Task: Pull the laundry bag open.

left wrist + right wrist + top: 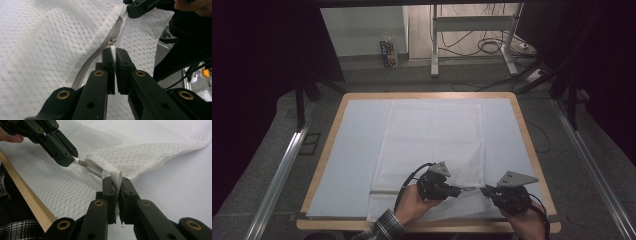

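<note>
Pulling here could go badly: left gripper (114,53) jaws pinch the zip tab (113,48), right gripper (117,182) jaws clamp the bag (432,145) end near the counter (327,135) edge; mesh may tear.

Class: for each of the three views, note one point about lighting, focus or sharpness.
High view: dark surroundings, evenly lit table, low detail on the mesh bag. Left gripper view: near fingers soft, zipper sharper, a shadow across the upper fabric. Right gripper view: weave crisp mid-frame, the closest fingers slightly blurred.
</note>
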{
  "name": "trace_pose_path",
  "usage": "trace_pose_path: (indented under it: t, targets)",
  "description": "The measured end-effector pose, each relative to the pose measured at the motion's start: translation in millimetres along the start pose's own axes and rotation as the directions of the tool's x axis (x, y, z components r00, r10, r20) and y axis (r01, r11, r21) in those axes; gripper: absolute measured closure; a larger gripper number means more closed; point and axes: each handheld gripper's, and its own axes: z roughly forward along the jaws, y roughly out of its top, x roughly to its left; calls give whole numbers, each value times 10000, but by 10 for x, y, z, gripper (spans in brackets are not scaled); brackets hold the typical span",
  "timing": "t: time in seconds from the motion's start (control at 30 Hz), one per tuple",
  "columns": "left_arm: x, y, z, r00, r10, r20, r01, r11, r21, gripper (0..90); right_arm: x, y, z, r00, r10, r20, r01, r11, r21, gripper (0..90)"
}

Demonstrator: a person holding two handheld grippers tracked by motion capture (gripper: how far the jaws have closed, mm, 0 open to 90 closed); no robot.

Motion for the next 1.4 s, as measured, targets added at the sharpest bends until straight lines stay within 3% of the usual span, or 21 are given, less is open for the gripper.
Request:
trace_pose_path:
  t: [0.27,0.7,1.4]
  targets:
    - [38,-53,-42,9999,-129,-75,129,9999,33,875,-28,-22,-5,9996,273,51,-273,9996,76,834]
    - [54,-94,-140,9994,-247,-245,249,9997,67,874,-36,-32,-25,9995,218,209,-221,9996,163,835]
    - [148,-323,-407,9950,-783,-617,779,9969,-97,873,-76,-61,-36,9986,274,461,-284,9993,223,834]
